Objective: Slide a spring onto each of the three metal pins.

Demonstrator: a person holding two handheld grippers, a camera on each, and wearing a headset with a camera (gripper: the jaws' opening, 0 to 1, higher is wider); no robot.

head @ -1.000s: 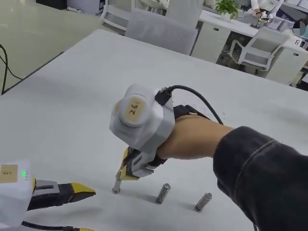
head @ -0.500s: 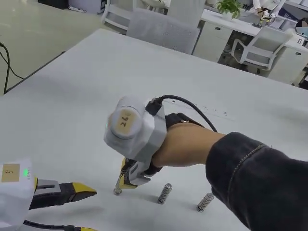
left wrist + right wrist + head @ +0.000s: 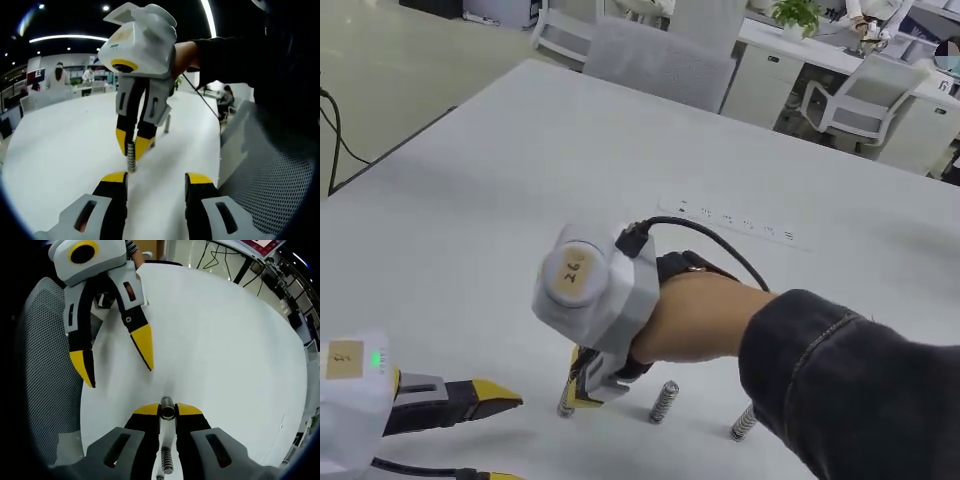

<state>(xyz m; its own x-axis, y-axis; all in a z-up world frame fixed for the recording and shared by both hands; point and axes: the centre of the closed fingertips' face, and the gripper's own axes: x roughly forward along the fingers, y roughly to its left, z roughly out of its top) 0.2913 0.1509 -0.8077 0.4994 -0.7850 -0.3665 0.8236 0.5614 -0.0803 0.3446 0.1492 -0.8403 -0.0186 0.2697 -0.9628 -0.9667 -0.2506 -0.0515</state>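
1. Right gripper [image 3: 580, 390] points down at the white table [image 3: 500, 200] near its near edge. Its jaws are pinched narrow on a spring [image 3: 566, 403]. In the right gripper view the coil runs lengthwise between the two yellow tips.
2. The spring stands about upright. In the left gripper view its lower end pokes out under the tips and reaches the table top. Cannot tell whether a pin sits inside it.
3. Left gripper [image 3: 495, 438] lies low at the near left with its jaws spread wide. It is aimed toward the right gripper and stands apart from it.
4. Two more springs [image 3: 663, 401] stand on the table to the right of the held one, each leaning a little. The nearer one is just beside the right gripper's tips. The other is farther right, and its top meets the edge of a dark sleeve [image 3: 850, 390].
5. In the way, head view: the right gripper's white body and the hand [image 3: 695, 315] holding it cover the upper jaws and the table behind them. The sleeve takes up the near right corner.
6. A black cable [image 3: 720, 235] arcs from the gripper body back over the wrist.
7. A white power strip [image 3: 730, 218] lies flat farther out on the table, well apart from the springs.
8. Past the far edge are a grey chair [image 3: 660, 65], a white-framed chair [image 3: 855, 105] and a potted plant [image 3: 790, 15].
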